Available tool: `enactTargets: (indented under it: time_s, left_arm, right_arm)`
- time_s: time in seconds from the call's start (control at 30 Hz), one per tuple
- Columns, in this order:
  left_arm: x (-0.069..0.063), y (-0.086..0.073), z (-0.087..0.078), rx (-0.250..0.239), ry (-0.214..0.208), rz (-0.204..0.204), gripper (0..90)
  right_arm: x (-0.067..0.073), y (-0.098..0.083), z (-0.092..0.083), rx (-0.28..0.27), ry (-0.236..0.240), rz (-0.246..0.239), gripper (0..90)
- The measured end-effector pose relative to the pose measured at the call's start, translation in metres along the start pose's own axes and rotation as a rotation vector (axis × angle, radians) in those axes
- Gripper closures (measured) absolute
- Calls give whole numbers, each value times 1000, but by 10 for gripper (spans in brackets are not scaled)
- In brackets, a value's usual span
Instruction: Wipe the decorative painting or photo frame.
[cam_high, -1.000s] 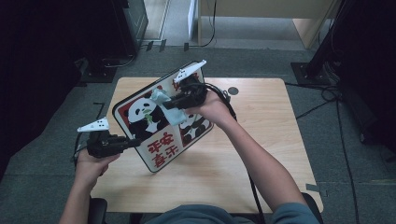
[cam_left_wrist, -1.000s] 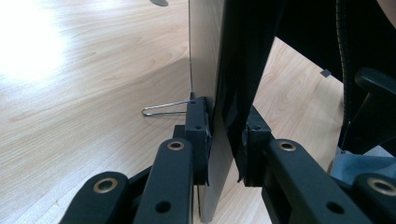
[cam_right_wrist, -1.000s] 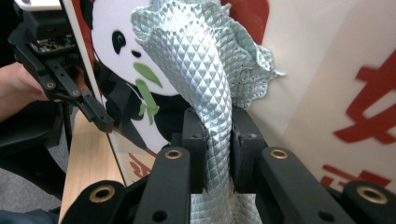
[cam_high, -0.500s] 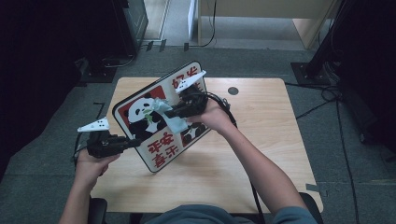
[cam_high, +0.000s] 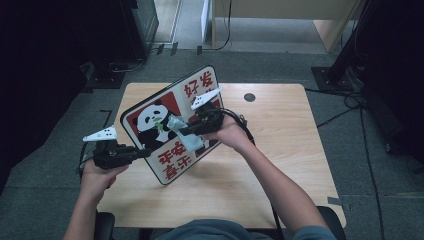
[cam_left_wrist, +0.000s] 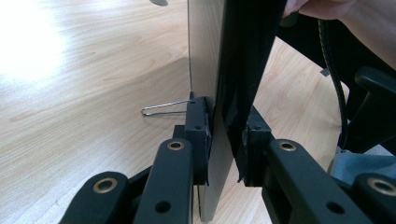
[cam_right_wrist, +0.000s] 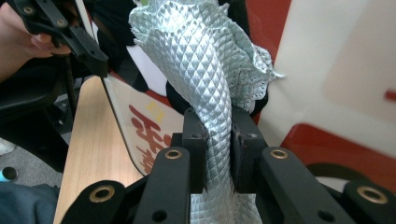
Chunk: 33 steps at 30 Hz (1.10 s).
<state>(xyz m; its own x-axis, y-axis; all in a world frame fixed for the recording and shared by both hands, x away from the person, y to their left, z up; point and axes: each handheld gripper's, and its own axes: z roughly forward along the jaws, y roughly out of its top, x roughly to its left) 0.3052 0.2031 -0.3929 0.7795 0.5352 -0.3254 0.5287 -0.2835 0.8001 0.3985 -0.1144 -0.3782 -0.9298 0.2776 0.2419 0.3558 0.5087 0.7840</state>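
left gripper (cam_high: 142, 151) clamps the tilted red-and-white panda sign board (cam_high: 165, 95) steady, right gripper (cam_high: 175, 134) pinching the pale-blue quilted cloth (cam_high: 181, 128), best wiped flat with light pressure across the face ahead of its jaws

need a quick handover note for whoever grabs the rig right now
Left gripper: shut on the panda sign's lower left edge, holding it tilted up off the table.
Right gripper: shut on a pale blue cloth, pressed against the sign's printed face.
Done: sign lifted and braced, cloth on its face.
Left: apparently wipe the rest of the face, then set sign and cloth down.
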Motion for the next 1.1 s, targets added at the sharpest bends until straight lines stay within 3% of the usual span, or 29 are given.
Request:
enactTargets:
  time_s: [1.1]
  left_arm:
    - [-1,0,0,1,-1,1,779]
  right_arm:
    - [-4,-58,28,49,40,64,794]
